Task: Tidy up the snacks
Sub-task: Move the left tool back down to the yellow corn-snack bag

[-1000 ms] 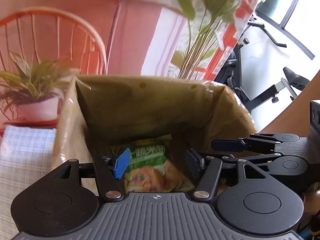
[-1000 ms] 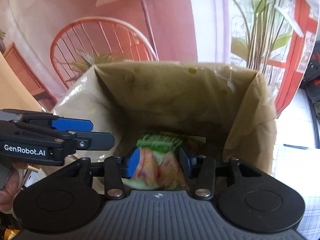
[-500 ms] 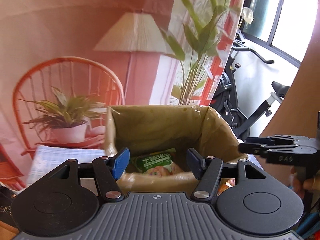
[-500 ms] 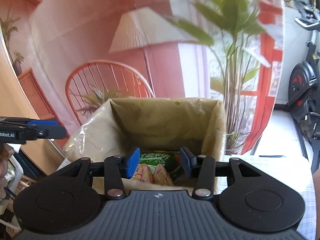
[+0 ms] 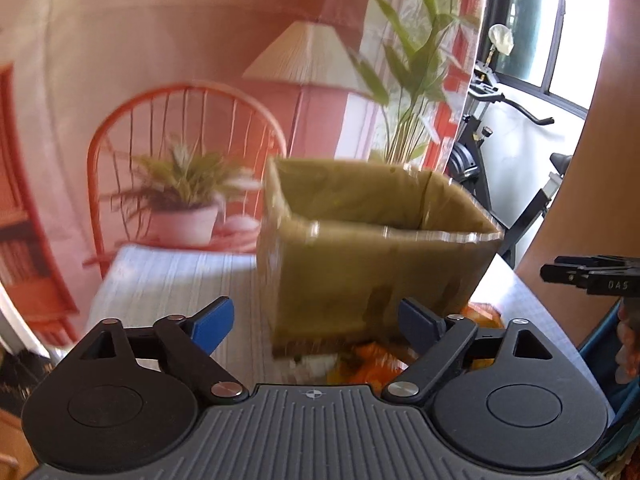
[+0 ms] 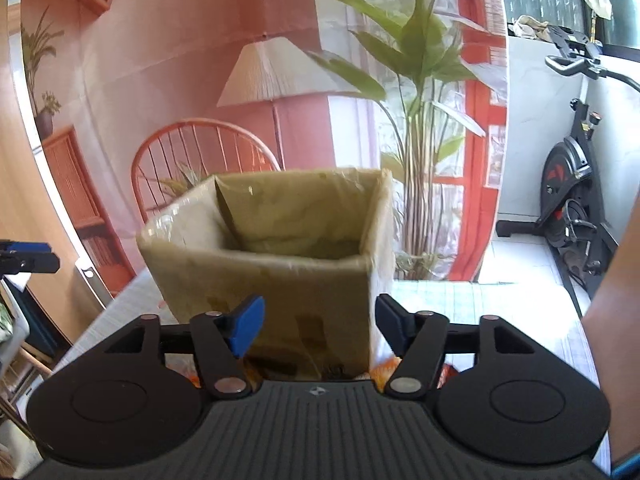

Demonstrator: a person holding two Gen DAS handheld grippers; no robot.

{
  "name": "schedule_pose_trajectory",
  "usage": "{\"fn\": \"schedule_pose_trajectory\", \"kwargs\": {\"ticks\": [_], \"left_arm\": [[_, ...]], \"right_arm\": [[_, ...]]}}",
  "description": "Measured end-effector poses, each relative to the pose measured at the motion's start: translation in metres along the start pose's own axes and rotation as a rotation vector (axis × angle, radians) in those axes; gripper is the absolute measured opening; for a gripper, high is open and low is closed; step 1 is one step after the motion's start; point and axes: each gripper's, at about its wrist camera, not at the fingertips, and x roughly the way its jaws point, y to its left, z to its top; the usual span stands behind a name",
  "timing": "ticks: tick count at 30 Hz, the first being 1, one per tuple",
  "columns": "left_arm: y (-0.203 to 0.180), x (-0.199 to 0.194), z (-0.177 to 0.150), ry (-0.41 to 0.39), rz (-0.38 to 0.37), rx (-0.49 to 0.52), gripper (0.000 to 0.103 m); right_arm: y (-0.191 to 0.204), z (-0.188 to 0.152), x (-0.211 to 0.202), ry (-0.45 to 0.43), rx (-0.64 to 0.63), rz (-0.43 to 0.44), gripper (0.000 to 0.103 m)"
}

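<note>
Fingers (image 5: pixel 212 320) of both grippers just spread apart, empty — box (image 5: pixel 372 248) stands beyond them.

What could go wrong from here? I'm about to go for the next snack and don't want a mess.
1. The orange snack packets lie tight against the foot of the cardboard box; reaching for them could shove or tip it.
2. Both grippers, left and right, have just been opening, jaws empty, side by side; they might collide.
3. The left view is blurred, so aim may be off.
</note>
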Motion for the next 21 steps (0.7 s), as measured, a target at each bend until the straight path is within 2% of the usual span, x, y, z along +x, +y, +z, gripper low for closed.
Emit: {"fn": "schedule_pose_trajectory", "kwargs": {"ticks": [3, 6, 10, 12, 15, 21], "left_arm": [[0.003, 0.013, -0.030, 0.043, 0.018, -0.030, 0.092], [0.005, 0.026, -0.056, 0.088, -0.008, -0.079, 0.092], [-0.002, 0.044, -0.083, 0.126, -0.010, -0.080, 0.092], [-0.004, 0.055, -0.093, 0.155, -0.010, -0.082, 0.092], [-0.007, 0.063, -0.103, 0.187, -0.034, -0.080, 0.092], [-0.018, 0.068, -0.119, 0.214, -0.037, -0.014, 0.092]], "right_arm": [[0.000, -0.019, -0.001, -0.008, 0.008, -0.037, 0.075], [-0.001, -0.036, 0.001, -0.006, 0.020, -0.062, 0.077], [-0.003, -0.055, 0.009, 0.020, 0.032, -0.099, 0.083], [-0.004, -0.065, 0.013, 0.031, 0.056, -0.113, 0.091], [-0.004, -0.078, 0.019, 0.053, 0.071, -0.122, 0.092], [-0.014, -0.096, 0.024, 0.067, 0.143, -0.148, 0.093]]}}
